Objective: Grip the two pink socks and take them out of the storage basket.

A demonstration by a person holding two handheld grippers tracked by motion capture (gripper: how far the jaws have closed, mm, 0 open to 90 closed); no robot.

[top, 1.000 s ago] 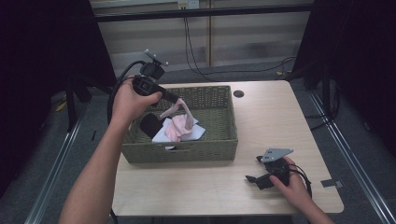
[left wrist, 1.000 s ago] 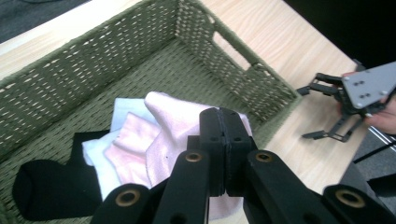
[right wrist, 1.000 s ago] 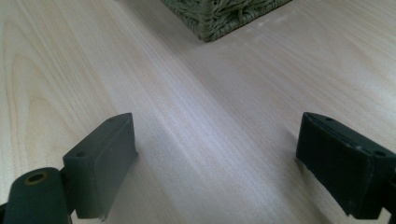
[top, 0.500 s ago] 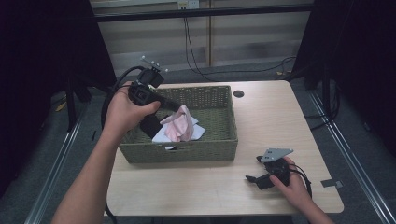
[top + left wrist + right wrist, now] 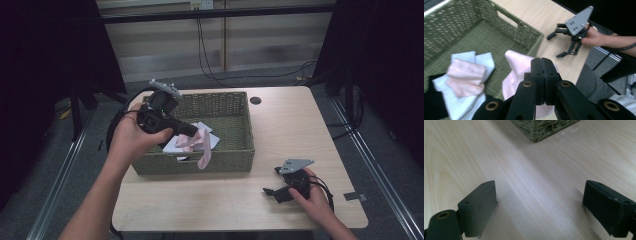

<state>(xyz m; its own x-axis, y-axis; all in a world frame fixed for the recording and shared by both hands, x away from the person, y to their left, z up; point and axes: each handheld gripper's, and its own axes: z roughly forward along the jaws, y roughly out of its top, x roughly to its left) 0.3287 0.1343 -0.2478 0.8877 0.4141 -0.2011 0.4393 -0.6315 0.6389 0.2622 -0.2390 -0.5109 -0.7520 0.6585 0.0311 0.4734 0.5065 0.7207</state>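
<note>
Since 1 second ago, left gripper (image 5: 196, 134), clamped on the soft pink cloth (image 5: 204, 150), has carried it over the woven green basket's (image 5: 246, 131) front wall; a snag could tug it free. Right gripper (image 5: 274, 186) rests agape on the pale wooden table (image 5: 295, 125).

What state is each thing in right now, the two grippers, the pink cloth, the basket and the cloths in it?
Left gripper: fingers shut on the pink cloth.
Pink cloth: held, hanging over the basket's front wall.
Right gripper: fingers open, nothing between them, at the table.
Basket: upright.
Folded cloths: lying inside the basket.
</note>
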